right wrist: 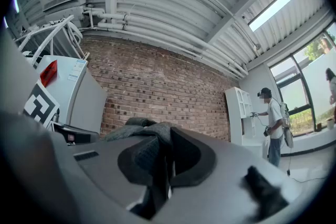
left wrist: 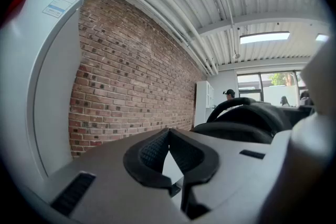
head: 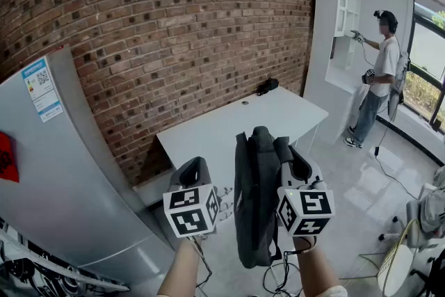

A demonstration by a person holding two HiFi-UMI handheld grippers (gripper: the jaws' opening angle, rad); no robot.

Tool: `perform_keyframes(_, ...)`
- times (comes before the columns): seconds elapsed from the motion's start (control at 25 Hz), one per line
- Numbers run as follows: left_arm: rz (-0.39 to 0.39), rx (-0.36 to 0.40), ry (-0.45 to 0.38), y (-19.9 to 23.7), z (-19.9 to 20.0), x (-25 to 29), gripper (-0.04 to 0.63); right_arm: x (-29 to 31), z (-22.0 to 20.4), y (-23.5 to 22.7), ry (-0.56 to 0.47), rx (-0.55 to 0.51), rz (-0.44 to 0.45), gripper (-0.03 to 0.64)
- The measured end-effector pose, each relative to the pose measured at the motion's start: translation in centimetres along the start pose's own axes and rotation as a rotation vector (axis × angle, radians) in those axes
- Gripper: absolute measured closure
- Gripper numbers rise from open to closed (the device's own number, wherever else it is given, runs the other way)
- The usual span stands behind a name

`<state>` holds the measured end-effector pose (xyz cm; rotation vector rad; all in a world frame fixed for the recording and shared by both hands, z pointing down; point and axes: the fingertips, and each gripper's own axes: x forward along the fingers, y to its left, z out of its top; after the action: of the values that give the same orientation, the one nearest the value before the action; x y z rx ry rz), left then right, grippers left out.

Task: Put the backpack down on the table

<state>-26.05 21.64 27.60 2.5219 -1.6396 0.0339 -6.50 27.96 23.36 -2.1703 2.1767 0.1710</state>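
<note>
The dark grey backpack (head: 254, 205) hangs in the air in front of me, short of the white table (head: 229, 125) that stands against the brick wall. My right gripper (head: 281, 149) is shut on the backpack's top strap (right wrist: 137, 127); in the right gripper view the grey fabric is pinched between the pads of that gripper (right wrist: 163, 139). My left gripper (head: 198, 163) floats just left of the backpack, shut and empty, its tips meeting with nothing between them (left wrist: 168, 132). The backpack's handle (left wrist: 244, 113) shows at the right of the left gripper view.
A small black object (head: 267, 86) lies at the table's far end. A grey fridge (head: 62, 170) stands close on my left. A white cabinet (head: 334, 24) and a person (head: 379, 80) are at the far right. Cables (head: 278, 278) and a chair (head: 396, 261) are on the floor.
</note>
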Motion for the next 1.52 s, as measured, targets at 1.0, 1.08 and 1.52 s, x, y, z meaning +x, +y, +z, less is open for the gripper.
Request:
perform_keyframes(1.0,-0.001,-0.002,-0.001,4.1,0.3,-1.2,0.583,0.8,1.0,0.8,0.033,0.1,-0.041,0.575)
perform_keyframes(1.08,0.002,0.002,-0.007,4.4,0.6,-0.2,0.583,1.8,1.0,0.4,0.028,0.096,-0.052,0.575)
perform_keyframes(1.52,0.026,-0.008,-0.054,4.4,3.6,8.7,0.583,10.8,2.3,-3.3,-0.017,0.093,-0.02,0.575)
